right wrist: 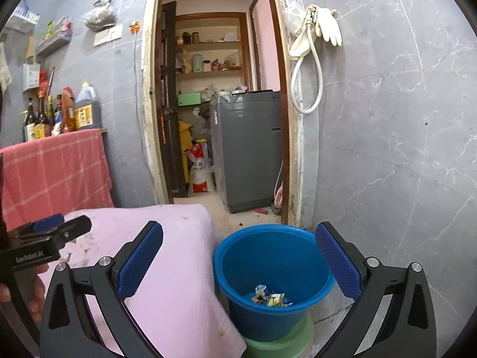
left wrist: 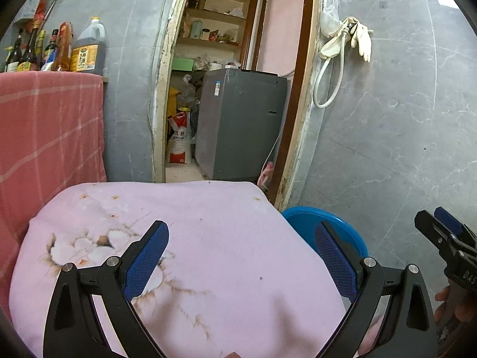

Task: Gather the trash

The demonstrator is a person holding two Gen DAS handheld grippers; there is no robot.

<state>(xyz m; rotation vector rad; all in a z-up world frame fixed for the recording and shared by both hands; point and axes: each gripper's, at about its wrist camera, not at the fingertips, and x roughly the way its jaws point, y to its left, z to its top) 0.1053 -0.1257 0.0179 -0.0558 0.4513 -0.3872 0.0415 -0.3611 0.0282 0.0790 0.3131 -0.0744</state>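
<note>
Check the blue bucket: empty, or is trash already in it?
Not empty. In the right wrist view, the blue bucket stands upright with a few crumpled wrappers on its bottom; most of it is unfilled.

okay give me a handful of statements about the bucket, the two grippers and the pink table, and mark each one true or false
1. The blue bucket holds some crumpled wrappers. True.
2. The right gripper is clamped on a wrapper. False: its jaws stand wide apart with nothing between them.
3. The bucket sits on the pink cloth. False: it stands beside the cloth-covered table, on a green base.
4. The left gripper is open above the pink cloth. True.
5. Pale rubber gloves hang on the grey wall right of the doorway. True.
6. The bucket is red. False: it is blue.
</note>
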